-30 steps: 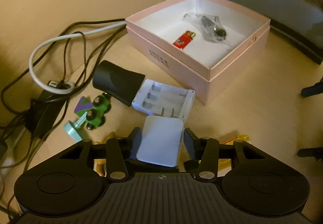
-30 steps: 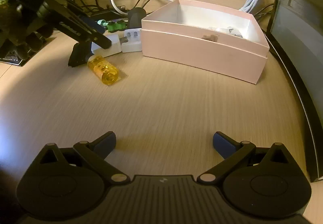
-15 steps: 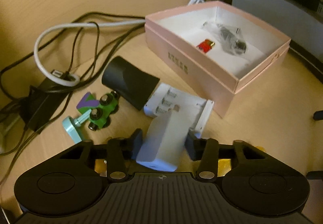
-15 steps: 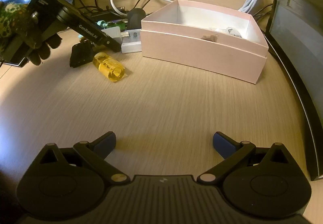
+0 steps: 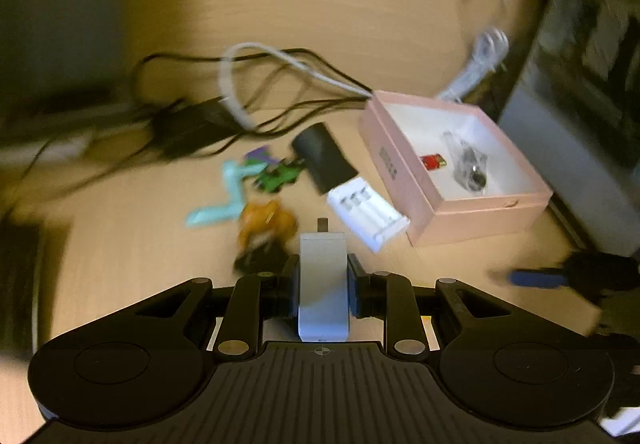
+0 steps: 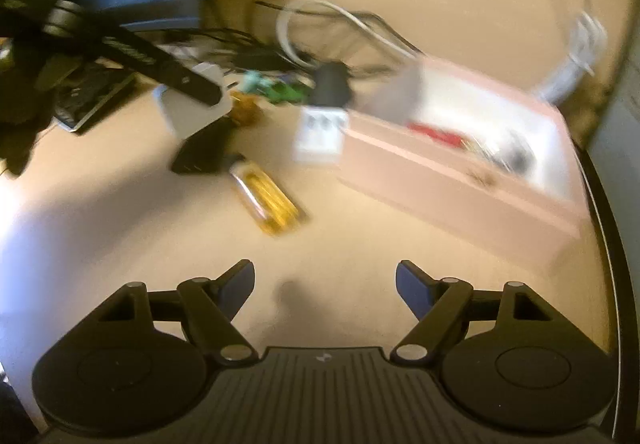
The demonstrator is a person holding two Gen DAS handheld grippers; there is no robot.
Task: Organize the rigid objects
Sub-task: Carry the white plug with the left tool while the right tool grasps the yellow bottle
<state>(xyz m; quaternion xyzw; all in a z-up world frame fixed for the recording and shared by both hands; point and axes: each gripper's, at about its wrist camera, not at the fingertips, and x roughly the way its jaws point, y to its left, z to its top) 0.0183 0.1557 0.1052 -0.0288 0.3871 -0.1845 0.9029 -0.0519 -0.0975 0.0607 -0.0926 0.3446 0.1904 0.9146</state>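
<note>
The left gripper (image 5: 322,276) pinches the white charger lid (image 5: 322,284) edge-on, its jaws having just been closing onto it, lifted clear of the desk (image 5: 360,24). At about two o'clock from it sits the open pink box (image 5: 472,220), with the white charger base (image 5: 366,214) just beside the box's near corner. The right gripper (image 6: 325,282) has jaws spread and just been narrowing, nothing between them; the yellow bottle (image 6: 270,200) lies at eleven o'clock.
</note>
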